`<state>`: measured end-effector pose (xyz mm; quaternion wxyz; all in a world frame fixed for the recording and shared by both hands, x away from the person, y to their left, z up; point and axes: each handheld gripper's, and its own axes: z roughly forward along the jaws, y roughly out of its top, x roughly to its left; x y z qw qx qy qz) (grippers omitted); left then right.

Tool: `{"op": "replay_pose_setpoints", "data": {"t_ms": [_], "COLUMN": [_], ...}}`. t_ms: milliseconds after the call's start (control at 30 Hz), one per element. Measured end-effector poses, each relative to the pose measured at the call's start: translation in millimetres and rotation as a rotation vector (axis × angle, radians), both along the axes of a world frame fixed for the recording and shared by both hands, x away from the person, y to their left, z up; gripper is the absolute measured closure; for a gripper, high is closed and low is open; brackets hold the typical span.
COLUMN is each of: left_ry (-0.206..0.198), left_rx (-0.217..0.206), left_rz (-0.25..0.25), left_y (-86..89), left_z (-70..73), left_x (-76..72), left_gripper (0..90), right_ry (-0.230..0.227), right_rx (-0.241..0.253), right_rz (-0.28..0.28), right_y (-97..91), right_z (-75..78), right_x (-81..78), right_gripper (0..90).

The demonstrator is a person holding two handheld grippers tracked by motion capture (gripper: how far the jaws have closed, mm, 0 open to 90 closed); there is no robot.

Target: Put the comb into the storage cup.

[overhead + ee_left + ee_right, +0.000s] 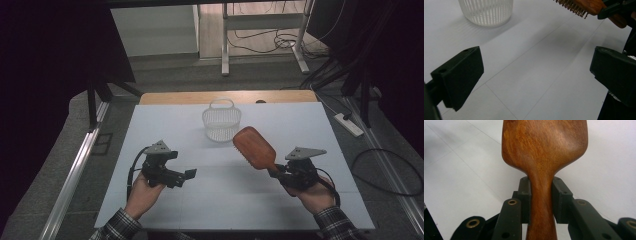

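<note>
A wooden hairbrush (254,147) hangs above the white table, its paddle head pointing up and to the left toward a small white slatted basket (221,120). My right gripper (276,171) is shut on the brush's handle (541,202), both pads pressing its sides. The bristles (572,7) face down in the left gripper view, where the basket (486,11) stands at the top. My left gripper (189,174) hovers at the table's left with its jaws wide apart and nothing between them.
A white board (165,125) covers the table, with a wooden strip (170,97) along its far edge. On the floor to the right lie a power strip (348,124) and cables. Metal frame legs (225,45) stand beyond the table.
</note>
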<state>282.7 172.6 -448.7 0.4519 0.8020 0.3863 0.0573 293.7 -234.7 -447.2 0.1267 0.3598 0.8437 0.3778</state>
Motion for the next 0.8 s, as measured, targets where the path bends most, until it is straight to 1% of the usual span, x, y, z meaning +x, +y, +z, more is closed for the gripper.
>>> {"op": "replay_pose_setpoints", "data": {"t_ms": [133, 200, 333, 367, 433, 567, 800], "left_ry": [0.010, 0.016, 0.020, 0.023, 0.026, 0.036, 0.033], "left_rx": [-0.001, -0.003, 0.007, 0.005, 0.005, -0.014, -0.036], "left_rz": [-0.002, -0.015, -0.035, -0.048, -0.051, -0.067, -0.069], "left_y": [-6.1, -9.3, -15.7, -18.7, -21.9, -28.3, -38.6], "left_z": [1.1, 1.5, 1.7, 1.9, 1.8, 1.7, 1.6], "left_x": [4.1, 6.0, 8.8, 10.8, 12.4, 15.7, 20.7], "left_gripper": [0.0, 0.0, 0.0, 0.0, 0.0, 0.0, 0.0], "right_ry": [-0.005, -0.012, -0.019, -0.024, -0.028, -0.036, -0.043], "right_rx": [0.004, 0.008, 0.007, 0.011, 0.015, 0.017, 0.026], "right_rz": [0.006, 0.009, 0.013, 0.014, 0.018, 0.017, 0.017], "right_y": [4.2, 8.6, 12.1, 14.0, 16.0, 19.2, 22.8], "right_z": [0.1, 0.0, 0.0, -0.3, -0.3, -0.5, -1.3], "right_x": [-1.4, -2.8, -3.9, -4.6, -5.1, -6.0, -6.8], "right_gripper": [72.3, 72.3, 72.3, 72.3, 72.3, 72.3, 72.3]}}
